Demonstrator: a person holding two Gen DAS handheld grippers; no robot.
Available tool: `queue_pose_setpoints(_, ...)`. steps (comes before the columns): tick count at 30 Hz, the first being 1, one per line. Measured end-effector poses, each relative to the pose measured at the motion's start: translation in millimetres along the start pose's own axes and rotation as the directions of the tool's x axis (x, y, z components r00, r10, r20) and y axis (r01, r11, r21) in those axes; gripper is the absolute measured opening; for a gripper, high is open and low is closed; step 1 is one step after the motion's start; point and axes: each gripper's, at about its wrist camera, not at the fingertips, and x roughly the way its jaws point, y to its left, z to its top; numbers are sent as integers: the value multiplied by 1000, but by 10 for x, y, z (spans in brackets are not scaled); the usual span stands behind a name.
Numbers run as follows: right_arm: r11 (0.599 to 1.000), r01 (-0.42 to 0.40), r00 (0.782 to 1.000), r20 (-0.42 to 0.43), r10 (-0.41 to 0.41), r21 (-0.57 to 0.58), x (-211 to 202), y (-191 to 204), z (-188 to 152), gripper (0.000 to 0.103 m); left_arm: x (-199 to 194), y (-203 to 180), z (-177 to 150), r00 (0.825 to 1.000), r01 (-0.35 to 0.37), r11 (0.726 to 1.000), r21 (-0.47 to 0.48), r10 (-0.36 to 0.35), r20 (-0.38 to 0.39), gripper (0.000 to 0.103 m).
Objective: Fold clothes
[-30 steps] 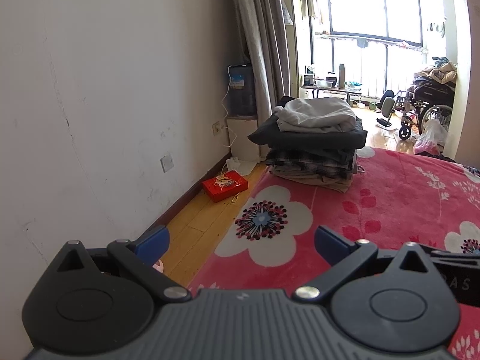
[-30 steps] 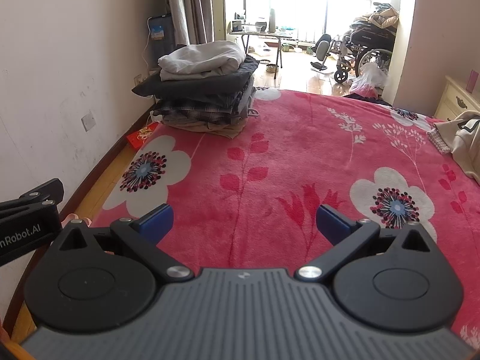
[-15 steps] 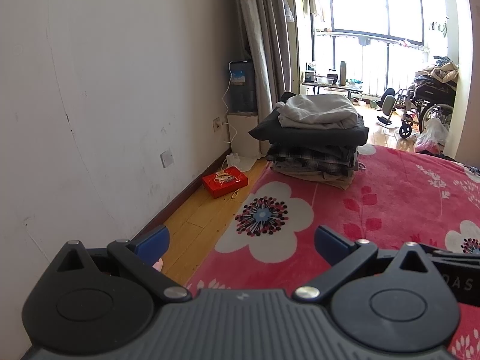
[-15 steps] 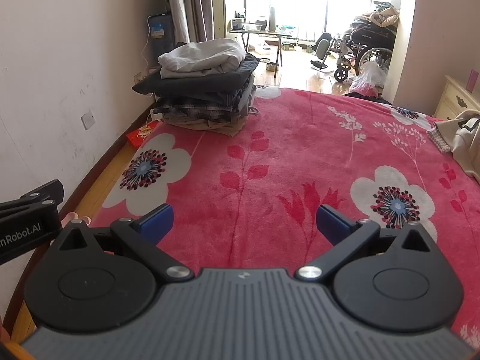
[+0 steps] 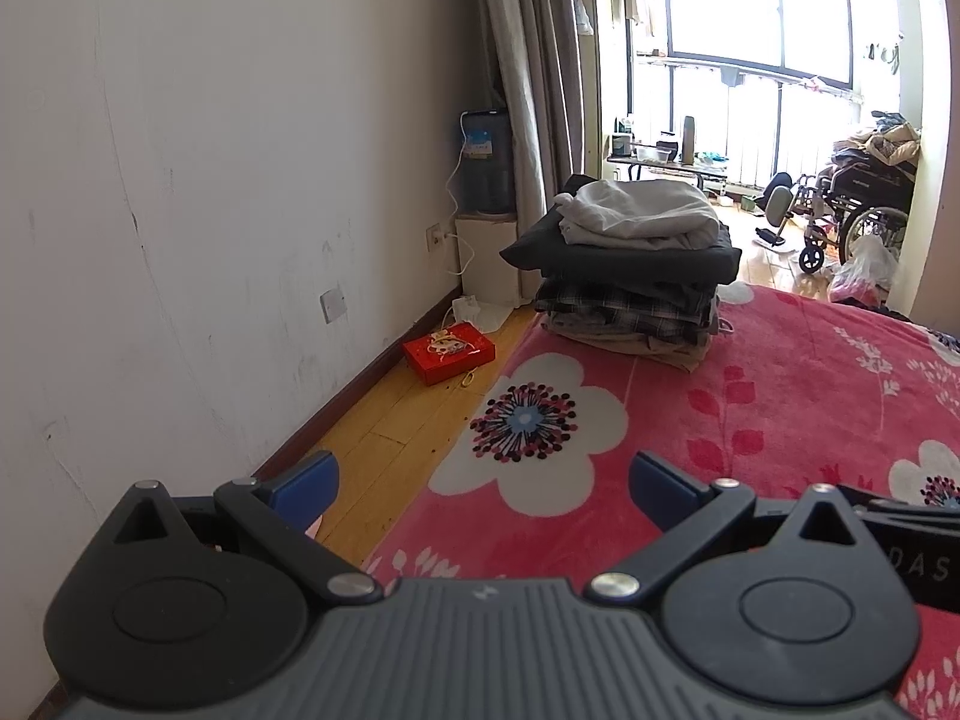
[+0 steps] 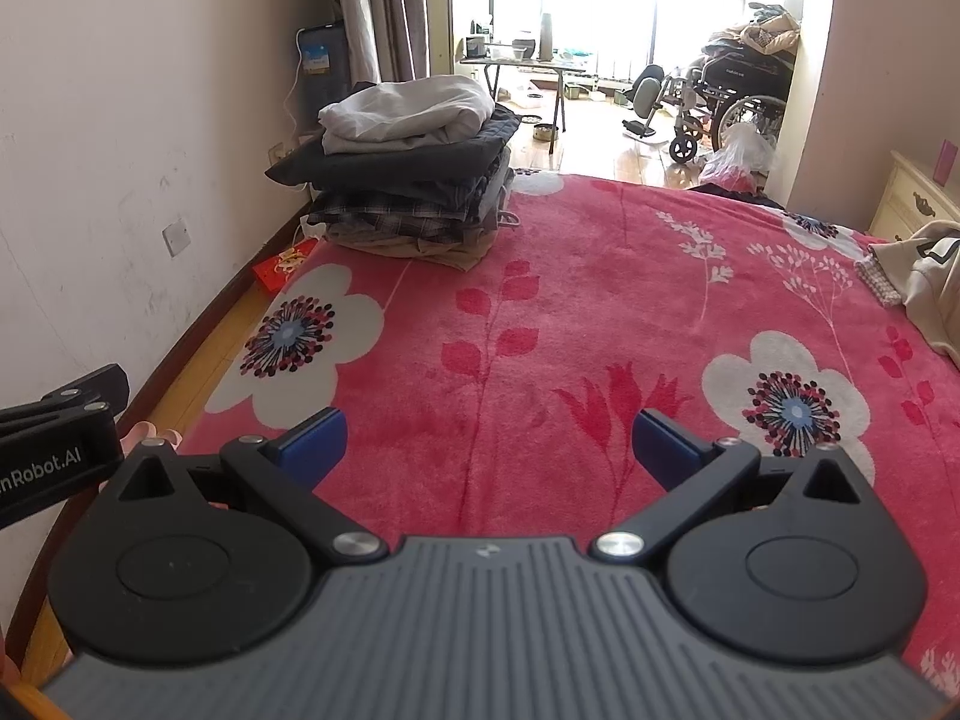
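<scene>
Both your grippers, left gripper (image 5: 483, 483) and right gripper (image 6: 489, 441), hang spread and empty over the pink floral blanket (image 6: 570, 324). Folded clothes stack (image 6: 414, 171) sits at its far left corner; a beige, seemingly unfolded garment (image 6: 927, 282) lies at the right edge. Reach there, pinching one hem low.

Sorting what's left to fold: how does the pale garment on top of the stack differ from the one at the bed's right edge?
The light grey garment is folded and tops the stack of clothes; the cream garment lies crumpled, unfolded, directly on the red blanket. The cream one shows dark markings; the grey one is plain. Both are pale.
</scene>
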Motion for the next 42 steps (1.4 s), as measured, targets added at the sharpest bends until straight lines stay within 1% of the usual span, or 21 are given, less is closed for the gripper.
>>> queue_pose_setpoints(42, 1000, 6, 1000, -1, -6, -11, -22, 65, -4, 102, 18, 31, -7, 1000, 5, 1000, -5, -5, -15, 103)
